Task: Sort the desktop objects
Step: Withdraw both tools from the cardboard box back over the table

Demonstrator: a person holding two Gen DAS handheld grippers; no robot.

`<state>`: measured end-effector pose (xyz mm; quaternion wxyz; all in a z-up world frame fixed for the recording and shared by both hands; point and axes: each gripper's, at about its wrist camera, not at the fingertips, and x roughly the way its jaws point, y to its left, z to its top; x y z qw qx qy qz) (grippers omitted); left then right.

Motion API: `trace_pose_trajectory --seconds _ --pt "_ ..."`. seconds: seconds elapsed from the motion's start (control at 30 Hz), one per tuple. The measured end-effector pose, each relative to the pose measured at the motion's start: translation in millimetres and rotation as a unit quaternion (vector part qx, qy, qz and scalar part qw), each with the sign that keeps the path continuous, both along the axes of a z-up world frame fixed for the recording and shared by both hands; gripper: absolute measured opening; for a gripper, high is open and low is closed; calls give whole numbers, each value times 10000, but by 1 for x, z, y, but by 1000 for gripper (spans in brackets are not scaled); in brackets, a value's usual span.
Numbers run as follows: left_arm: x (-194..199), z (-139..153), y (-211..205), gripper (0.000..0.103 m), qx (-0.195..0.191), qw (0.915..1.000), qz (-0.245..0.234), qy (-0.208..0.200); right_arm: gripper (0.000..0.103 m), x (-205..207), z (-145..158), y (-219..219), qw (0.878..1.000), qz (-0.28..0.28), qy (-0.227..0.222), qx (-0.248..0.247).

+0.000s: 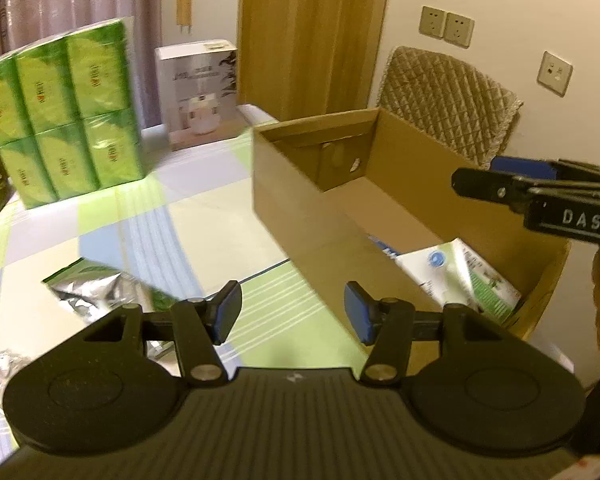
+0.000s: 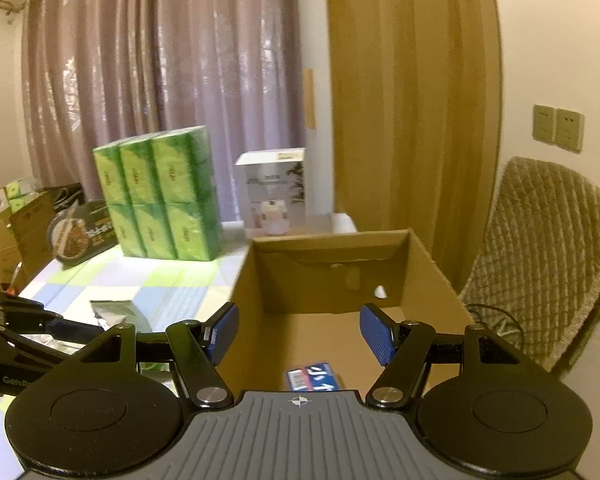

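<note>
An open cardboard box [image 1: 300, 208] stands on the checked tablecloth; it also shows in the right wrist view [image 2: 244, 280]. Inside lie a white and green packet [image 1: 460, 276] and a blue packet [image 2: 312, 378]. A silver and green foil pouch [image 1: 96, 292] lies on the cloth left of the box, also seen in the right wrist view [image 2: 116, 314]. My left gripper [image 1: 292, 312] is open and empty, above the box's near left wall. My right gripper [image 2: 300, 336] is open and empty over the box; it shows from the side in the left wrist view [image 1: 480, 188].
A green multipack of tissues [image 1: 64, 108] and a white product box [image 1: 200, 92] stand at the table's back. A dark food package [image 2: 84, 232] lies far left. A padded chair [image 2: 548, 256] stands right of the box. Curtain and wooden door behind.
</note>
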<state>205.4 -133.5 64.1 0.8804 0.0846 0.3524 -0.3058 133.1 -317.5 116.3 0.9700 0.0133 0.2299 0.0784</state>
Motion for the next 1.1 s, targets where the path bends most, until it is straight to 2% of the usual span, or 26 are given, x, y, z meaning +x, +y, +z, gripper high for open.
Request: trace_pose_trajectory --seconds 0.37,0.7,1.1 --pt "-2 -2 55 61 208 9989 419 -57 66 4 -2 52 9980 624 -17 -69" --pt "-7 -18 102 63 513 9964 681 19 68 7 -6 92 9934 1145 -20 -107" --pt "-8 -42 146 68 806 9940 700 232 69 10 -21 139 9793 1956 242 -466"
